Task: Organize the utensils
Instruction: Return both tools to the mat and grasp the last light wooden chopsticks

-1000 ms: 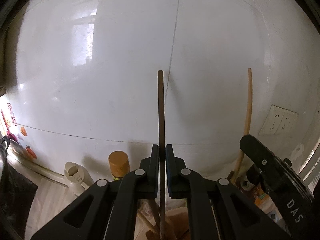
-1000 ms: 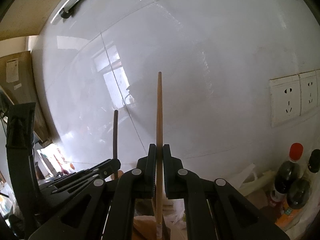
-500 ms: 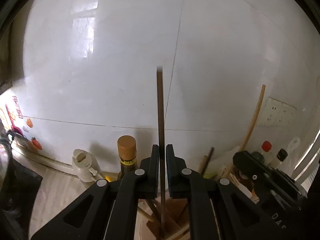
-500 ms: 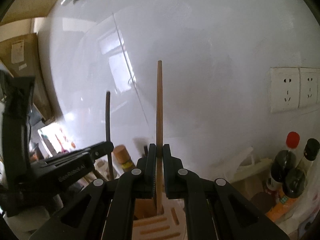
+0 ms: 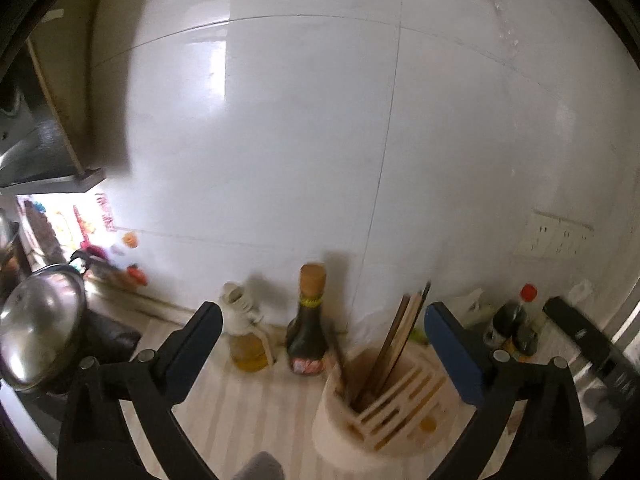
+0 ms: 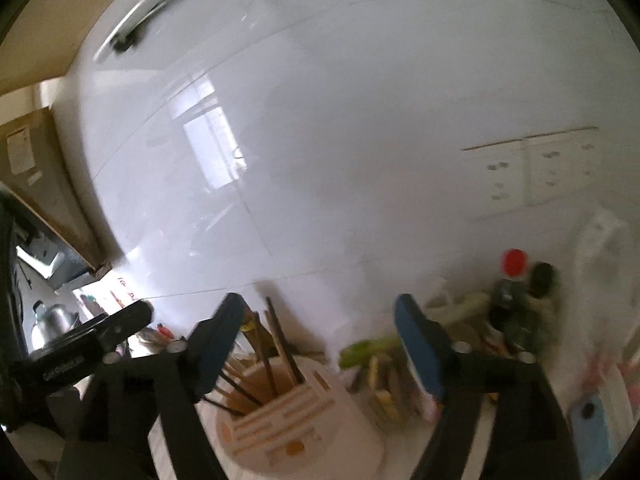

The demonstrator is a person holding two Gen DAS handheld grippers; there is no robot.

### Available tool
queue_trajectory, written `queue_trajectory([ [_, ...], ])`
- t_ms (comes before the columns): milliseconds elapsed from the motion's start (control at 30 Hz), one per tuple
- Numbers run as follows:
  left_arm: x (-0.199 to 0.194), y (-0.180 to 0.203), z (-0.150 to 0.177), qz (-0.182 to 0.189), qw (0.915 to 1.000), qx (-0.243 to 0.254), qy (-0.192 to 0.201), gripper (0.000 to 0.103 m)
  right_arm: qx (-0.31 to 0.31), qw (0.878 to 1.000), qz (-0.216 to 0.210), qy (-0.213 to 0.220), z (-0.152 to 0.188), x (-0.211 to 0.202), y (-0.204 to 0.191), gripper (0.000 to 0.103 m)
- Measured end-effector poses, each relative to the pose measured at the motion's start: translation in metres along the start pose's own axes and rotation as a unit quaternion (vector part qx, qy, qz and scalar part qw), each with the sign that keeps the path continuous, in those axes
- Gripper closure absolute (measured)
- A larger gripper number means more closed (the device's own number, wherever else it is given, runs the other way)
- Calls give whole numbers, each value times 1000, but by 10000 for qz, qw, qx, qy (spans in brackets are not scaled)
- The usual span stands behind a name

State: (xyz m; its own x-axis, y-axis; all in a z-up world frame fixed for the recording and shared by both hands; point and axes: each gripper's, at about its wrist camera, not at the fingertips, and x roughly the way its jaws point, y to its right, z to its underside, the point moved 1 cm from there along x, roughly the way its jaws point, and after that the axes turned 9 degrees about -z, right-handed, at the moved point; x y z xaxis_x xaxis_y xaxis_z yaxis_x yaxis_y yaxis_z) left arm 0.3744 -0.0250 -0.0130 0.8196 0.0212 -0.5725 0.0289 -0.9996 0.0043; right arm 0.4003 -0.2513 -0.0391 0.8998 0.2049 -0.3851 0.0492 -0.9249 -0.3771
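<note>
Left gripper (image 5: pixel 322 316): jaws have just been opening and stand spread wide, nothing between them. Right gripper (image 6: pixel 320 312): jaws likewise just opened, spread, empty. The chopsticks (image 5: pixel 400 336) stand leaning in the round compartment of the cream utensil holder (image 5: pixel 384 412) on the counter, right of a dark sauce bottle (image 5: pixel 308 324) and an oil bottle (image 5: pixel 246 332).

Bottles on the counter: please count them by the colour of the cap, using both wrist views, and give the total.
White-capped bottle: 1
Brown-capped bottle: 1
Red-capped bottle: 1
Black-capped bottle: 1 (blurred)
Total: 4
</note>
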Motion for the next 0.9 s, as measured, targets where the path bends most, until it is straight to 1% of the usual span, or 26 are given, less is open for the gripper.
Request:
queue_trajectory([
  [33,-6,-2,7,-39,10000,26,-66,0,67,9999,119,-29,1,-13,3,19],
  [100,-10,-5,19,-63,9998,45,-199,0,130,9993,337,-115,6,-32,8,12],
  [167,-7,-5,37,-83,9991,124,-409,0,256,9984,451,-217,16,-50,16,10],
  [233,-9,-1,58,-42,9979,204,-617,0,302,9965,682,-371,26,-62,22,6],
  [300,-11,6,77,-70,9963,315,-802,0,309,9932,947,-606,43,-74,33,6],
  [333,-11,11,91,-61,9947,385,-951,0,354,9890,1153,-856,56,-79,42,6],
  [367,-8,17,104,-47,9924,449,-1141,0,414,9865,1187,-1050,66,-82,49,6],
  [400,-5,22,116,-53,9903,489,-1301,0,430,9817,1340,-1283,77,-85,57,6],
  [433,-1,30,134,-41,9866,557,-1531,0,442,9782,1444,-1426,86,-86,63,6],
  [467,3,36,147,-38,9837,615,-1687,0,500,9731,1514,-1663,102,-88,75,6],
  [533,13,52,174,-34,9758,794,-2037,0,592,9604,1703,-2124,126,-86,94,7],
  [567,20,61,189,-20,9704,886,-2247,0,646,9563,1709,-2282,136,-84,101,13],
  [600,27,70,206,18,9644,978,-2459,2,724,9490,1783,-2497,149,-83,111,16],
  [633,31,78,219,42,9594,1053,-2617,3,752,9436,1828,-2657,158,-82,117,21],
  [667,33,86,231,65,9546,1114,-2763,7,822,9351,1855,-2905,173,-79,129,26],
  [700,38,93,241,95,9493,1175,-2914,13,863,9292,1878,-3065,184,-77,137,28],
  [733,44,104,255,157,9422,1252,-3103,16,860,9239,1894,-3210,192,-76,144,29],
  [767,48,111,264,201,9378,1299,-3214,23,866,9147,1935,-3440,206,-73,155,33],
  [800,52,118,271,216,9336,1366,-3305,31,868,9116,1935,-3522,212,-71,159,33],
  [833,57,127,283,227,9273,1479,-3431,34,833,9034,1927,-3738,225,-66,166,36],
  [867,60,132,290,242,9234,1553,-3501,41,833,8992,1952,-3827,231,-63,170,40],
  [900,65,139,298,196,9191,1642,-3576,46,839,8942,1924,-3955,241,-60,177,41],
])
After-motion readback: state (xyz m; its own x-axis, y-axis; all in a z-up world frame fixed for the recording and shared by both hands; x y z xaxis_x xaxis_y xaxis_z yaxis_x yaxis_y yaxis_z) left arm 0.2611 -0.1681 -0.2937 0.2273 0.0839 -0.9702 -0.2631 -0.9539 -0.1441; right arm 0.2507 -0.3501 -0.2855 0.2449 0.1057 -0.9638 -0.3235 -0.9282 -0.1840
